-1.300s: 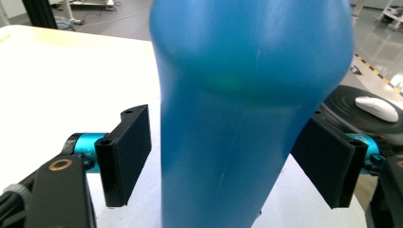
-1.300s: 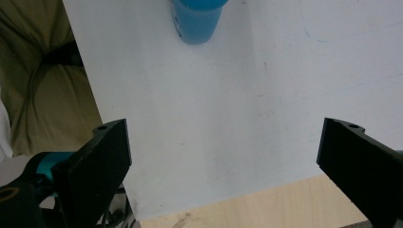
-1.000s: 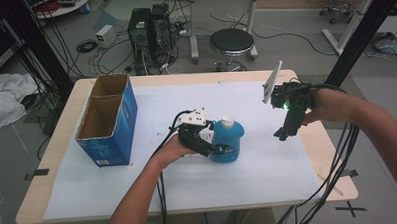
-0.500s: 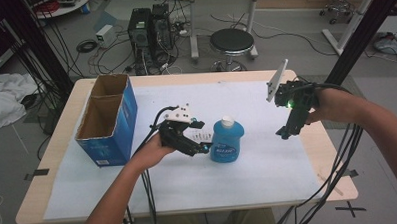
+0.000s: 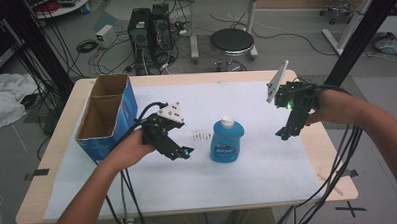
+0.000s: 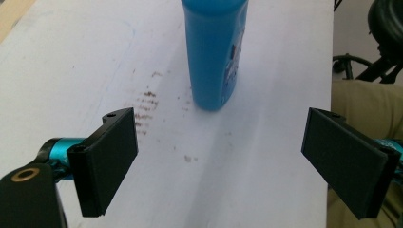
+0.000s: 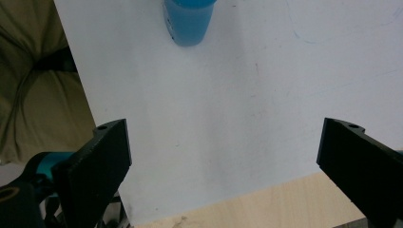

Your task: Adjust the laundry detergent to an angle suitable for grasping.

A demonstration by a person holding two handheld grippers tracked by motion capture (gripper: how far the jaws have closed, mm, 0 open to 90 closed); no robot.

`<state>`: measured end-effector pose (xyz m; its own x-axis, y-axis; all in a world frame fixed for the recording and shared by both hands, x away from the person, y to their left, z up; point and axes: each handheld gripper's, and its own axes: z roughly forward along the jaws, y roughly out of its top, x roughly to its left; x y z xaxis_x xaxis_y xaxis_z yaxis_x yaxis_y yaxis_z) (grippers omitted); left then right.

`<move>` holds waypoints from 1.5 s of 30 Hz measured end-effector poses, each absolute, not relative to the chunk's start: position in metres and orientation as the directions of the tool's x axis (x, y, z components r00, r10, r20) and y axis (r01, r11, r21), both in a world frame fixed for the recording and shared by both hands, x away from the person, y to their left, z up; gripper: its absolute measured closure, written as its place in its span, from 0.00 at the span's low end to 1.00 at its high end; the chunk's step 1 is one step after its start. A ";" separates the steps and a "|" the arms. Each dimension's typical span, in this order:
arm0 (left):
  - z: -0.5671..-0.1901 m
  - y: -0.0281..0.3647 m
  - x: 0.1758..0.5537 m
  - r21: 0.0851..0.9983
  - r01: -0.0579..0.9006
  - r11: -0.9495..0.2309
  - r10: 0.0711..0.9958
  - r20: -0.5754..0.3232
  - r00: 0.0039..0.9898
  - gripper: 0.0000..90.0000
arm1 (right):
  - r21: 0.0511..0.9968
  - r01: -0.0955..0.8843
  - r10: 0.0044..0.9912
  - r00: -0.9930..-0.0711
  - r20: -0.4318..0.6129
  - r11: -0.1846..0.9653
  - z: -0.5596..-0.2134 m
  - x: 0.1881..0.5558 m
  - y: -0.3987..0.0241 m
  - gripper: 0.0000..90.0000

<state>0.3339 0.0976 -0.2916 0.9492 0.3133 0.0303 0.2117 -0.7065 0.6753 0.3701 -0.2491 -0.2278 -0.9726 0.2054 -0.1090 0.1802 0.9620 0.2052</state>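
Hovering just left of the blue bottle, the left gripper has its jaws spread with nothing between them; they have just been opening, and the bottle stands free beyond them in the left gripper view. The right gripper, well apart on the far side, is likewise spread and empty above the white sheet. The bottle is upright near the middle of the sheet, its white cap on top, beside a patch of brown specks. A blue cardboard box, open-topped with two compartments, sits at the table's left end. Handling, as a judgement: the bottle looks like thin plastic filled with liquid (moderately heavy, smooth, somewhat yielding under pressure). A hold across the narrower sides of the body, below the shoulder, seems safest; the cap offers little purchase.
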 end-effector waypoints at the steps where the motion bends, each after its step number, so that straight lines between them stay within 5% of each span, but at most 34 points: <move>1: -0.289 0.100 0.333 0.661 0.213 -0.719 0.314 0.036 0.949 0.13 | 0.207 0.176 0.202 -0.973 -0.109 0.962 -0.228 0.370 -0.249 0.03; 5: -0.287 0.106 0.329 0.581 0.238 -0.778 0.326 0.049 0.944 0.02 | 0.206 0.174 0.200 -0.974 -0.109 0.963 -0.229 0.371 -0.247 0.03; 13: -0.290 0.118 0.329 0.440 0.289 -0.850 0.348 0.058 0.936 0.02 | 0.210 0.168 0.195 -0.974 -0.113 0.963 -0.231 0.373 -0.244 0.03; 20: -0.288 0.125 0.330 0.389 0.324 -0.862 0.371 0.050 0.927 0.02 | 0.214 0.163 0.191 -0.975 -0.115 0.963 -0.232 0.376 -0.244 0.03; 24: -0.287 0.123 0.325 0.364 0.254 -0.896 0.280 0.018 0.960 0.02 | 0.215 0.162 0.189 -0.975 -0.114 0.963 -0.232 0.376 -0.243 0.03; 26: -0.287 0.121 0.326 0.339 0.299 -0.892 0.324 0.019 0.946 0.02 | 0.219 0.161 0.190 -0.975 -0.115 0.962 -0.232 0.377 -0.244 0.03; 45: -0.284 0.125 0.327 0.335 0.288 -0.897 0.311 0.017 0.950 0.02 | 0.226 0.157 0.186 -0.976 -0.112 0.961 -0.232 0.377 -0.244 0.03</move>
<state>0.3267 0.1252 -0.2841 0.9503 0.3109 0.0165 0.2876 -0.8971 0.3354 0.3774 -0.2440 -0.2315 -0.9762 0.1859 -0.1120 0.1571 0.9613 0.2262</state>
